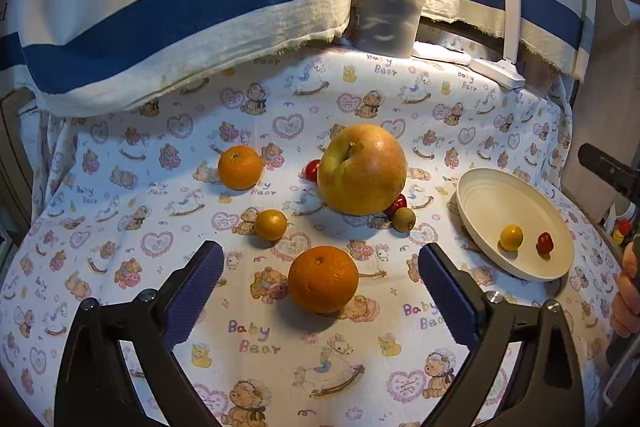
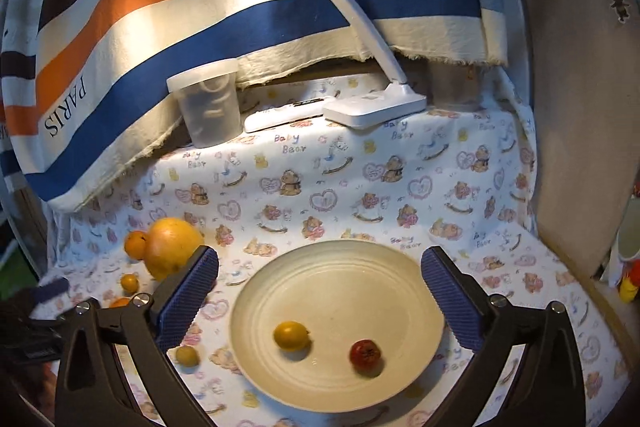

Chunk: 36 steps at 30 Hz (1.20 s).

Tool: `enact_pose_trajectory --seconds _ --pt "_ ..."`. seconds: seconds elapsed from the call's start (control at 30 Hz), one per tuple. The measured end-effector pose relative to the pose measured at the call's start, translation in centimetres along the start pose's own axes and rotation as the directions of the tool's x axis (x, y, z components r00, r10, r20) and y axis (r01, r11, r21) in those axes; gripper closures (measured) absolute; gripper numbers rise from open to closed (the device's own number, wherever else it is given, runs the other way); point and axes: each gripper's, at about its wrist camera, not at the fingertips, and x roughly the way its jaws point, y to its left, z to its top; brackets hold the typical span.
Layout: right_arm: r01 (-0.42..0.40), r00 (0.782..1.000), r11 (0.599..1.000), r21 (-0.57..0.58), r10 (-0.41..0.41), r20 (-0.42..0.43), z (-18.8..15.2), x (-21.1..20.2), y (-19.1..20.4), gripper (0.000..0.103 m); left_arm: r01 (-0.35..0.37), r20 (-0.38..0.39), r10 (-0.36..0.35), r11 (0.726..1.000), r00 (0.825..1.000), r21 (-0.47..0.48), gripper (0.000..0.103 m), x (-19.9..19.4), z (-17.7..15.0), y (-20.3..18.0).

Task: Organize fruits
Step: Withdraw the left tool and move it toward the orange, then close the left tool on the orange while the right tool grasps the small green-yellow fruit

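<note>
While the fruits lie scattered over the printed cloth [image 1: 320,87], the legend reads outward from the nearest one.

Target fruit: near orange [image 1: 323,279], resting on the cloth straight ahead of the left gripper [image 1: 320,267], centred in the gap between its pads, touching neither.
Long axis: none to speak of; the orange is round, so any approach angle would likely serve.
Nearer hand: the left, judged from the left wrist view; the right gripper [image 2: 320,275] hangs over the plate [image 2: 280,279], well off to the orange's right.
Left gripper state: jaws spread wide, nothing held, wider than the orange.
Right gripper state: jaws fully apart, empty; the plate lies below and ahead of it.
Plate contents: a small yellow fruit [image 2: 291,335] and a small red fruit [image 2: 365,354], apart from each other.
Beyond the orange: a small yellow-brown fruit [image 1: 271,224] ahead and left; a large apple [image 1: 362,169] ahead and slightly right, with red fruits partly hidden behind it; a second orange [image 1: 240,167] further ahead on the left.
Background: a lidded tub [image 1: 386,15] and a desk lamp [image 2: 372,107] at the cloth's far edge.
Coming move (judgement): advance and lower the left gripper until its pads flank the orange.
</note>
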Motion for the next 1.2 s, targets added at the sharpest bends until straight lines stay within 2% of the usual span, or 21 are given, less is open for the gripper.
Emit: enact_pose_trajectory --seconds 0.1,0.17,0.37,0.47,0.53,0.63,0.7,0.8,1.0,1.13,1.2 --pt "0.008 1.000 0.998 -0.060 -0.008 0.002 0.3 -0.1 1.3 0.001 -0.010 -0.010 0.010 1.000 1.000 -0.019 0.006 0.3 0.1 0.4" --pt "-0.026 0.999 0.994 -0.103 0.024 -0.020 0.7 0.0 2.6 0.001 -0.041 -0.004 0.041 0.998 0.999 -0.042 0.006 0.5 0.2 1.0" --pt "-0.137 0.988 0.983 -0.124 0.127 -0.087 1.1 -0.2 5.7 0.003 0.012 -0.019 -0.014 0.995 1.000 -0.099 0.007 0.8 0.3 2.2" --pt "-0.220 0.970 0.969 -0.113 0.205 -0.130 0.4 -0.5 7.1 0.007 0.023 -0.034 -0.026 0.995 0.999 -0.097 0.007 1.0 0.2 2.1" --pt "-0.223 0.969 0.965 -0.136 0.205 -0.136 -0.1 -0.5 8.0 0.010 0.046 -0.044 -0.051 0.993 0.998 -0.110 0.008 1.2 0.2 2.2" --pt "-0.215 0.969 0.965 -0.151 0.192 -0.152 -0.7 0.3 8.8 0.018 0.057 -0.076 -0.067 0.990 0.995 -0.132 0.015 1.8 0.0 2.4" --pt "-0.242 0.959 0.962 -0.129 0.217 -0.181 -1.1 1.1 8.8 0.026 0.072 -0.083 -0.085 0.986 0.993 -0.153 0.015 2.0 -0.1 2.6" --pt "-0.298 0.931 0.946 -0.125 0.259 -0.259 -2.5 2.9 9.6 0.040 0.088 -0.082 -0.102 0.984 0.991 -0.157 0.015 2.4 0.0 2.5" --pt "-0.357 0.879 0.929 -0.095 0.300 -0.370 -4.6 5.0 9.8 0.051 0.053 -0.130 -0.064 0.995 0.990 -0.087 0.016 3.9 -0.4 1.2" --pt "-0.351 0.876 0.933 -0.075 0.299 -0.379 -4.9 5.5 9.5 0.051 0.055 -0.152 -0.073 0.991 0.986 -0.119 0.016 4.5 -0.6 1.6" --pt "-0.349 0.875 0.934 -0.070 0.299 -0.380 -5.0 5.6 9.3 0.052 0.069 -0.186 -0.094 0.988 0.978 -0.139 0.019 5.3 -0.7 1.6"
